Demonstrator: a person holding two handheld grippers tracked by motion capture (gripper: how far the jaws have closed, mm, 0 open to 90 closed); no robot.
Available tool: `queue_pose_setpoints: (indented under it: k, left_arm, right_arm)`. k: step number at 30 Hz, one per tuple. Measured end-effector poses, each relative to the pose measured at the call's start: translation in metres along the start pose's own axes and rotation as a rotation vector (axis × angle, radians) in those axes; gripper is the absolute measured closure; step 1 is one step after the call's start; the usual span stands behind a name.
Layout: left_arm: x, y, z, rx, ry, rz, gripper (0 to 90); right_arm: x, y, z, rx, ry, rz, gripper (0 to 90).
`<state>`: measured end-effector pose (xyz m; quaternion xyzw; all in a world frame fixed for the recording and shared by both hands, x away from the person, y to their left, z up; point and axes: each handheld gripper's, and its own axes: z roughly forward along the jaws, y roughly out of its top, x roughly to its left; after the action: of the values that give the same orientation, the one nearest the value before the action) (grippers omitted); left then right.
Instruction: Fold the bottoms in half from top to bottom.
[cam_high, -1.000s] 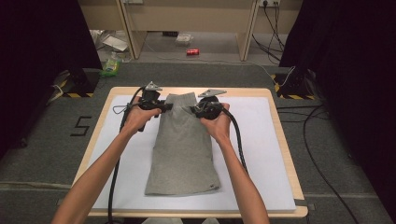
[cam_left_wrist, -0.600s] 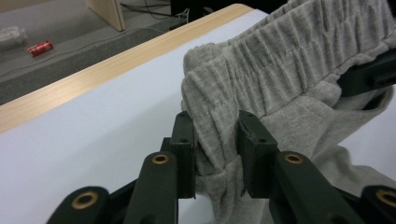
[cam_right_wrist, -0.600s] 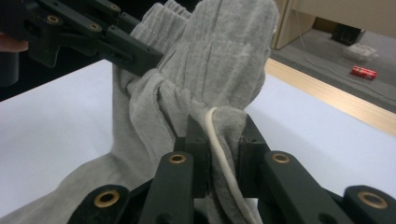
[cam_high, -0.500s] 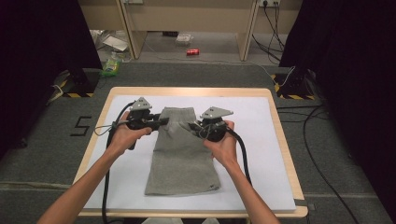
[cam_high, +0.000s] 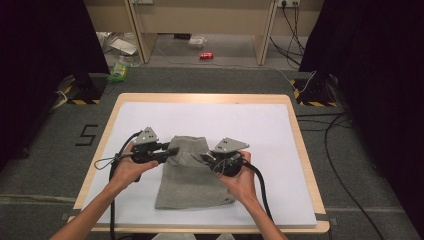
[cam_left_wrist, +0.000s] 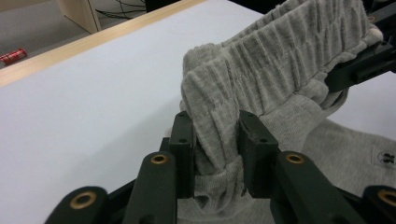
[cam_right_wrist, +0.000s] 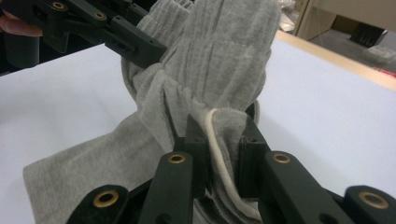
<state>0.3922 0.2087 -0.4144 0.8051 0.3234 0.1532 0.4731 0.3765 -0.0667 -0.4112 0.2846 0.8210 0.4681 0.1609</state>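
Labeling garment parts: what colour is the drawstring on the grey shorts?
Off-white, the drawstring against the grey shorts; clearest in the right gripper view.

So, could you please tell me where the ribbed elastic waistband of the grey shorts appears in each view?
High view: the ribbed elastic waistband sits just left of centre, between the two grippers.
Left gripper view: centre to upper right, its near end between the jaws.
Right gripper view: upper centre, bunched.
Shared landmark: the white table mat, in the left gripper view and the right gripper view.
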Motion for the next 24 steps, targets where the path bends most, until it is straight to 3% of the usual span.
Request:
queue_pose_setpoints:
  k: [13, 16, 24]
  left_arm:
    - [-0.022, -0.044, 0.007, 0.004, -0.019, 0.006, 67.8]
    - [-0.026, -0.049, 0.007, 0.007, -0.020, 0.013, 67.3]
    - [-0.033, -0.060, 0.005, 0.012, -0.066, 0.003, 62.5]
  right_arm:
    - [0.017, -0.042, 0.001, 0.041, 0.017, -0.008, 77.5]
    - [0.019, -0.049, 0.001, 0.046, 0.037, 0.016, 74.0]
    - [0.025, -0.055, -0.008, 0.062, 0.059, 0.013, 58.7]
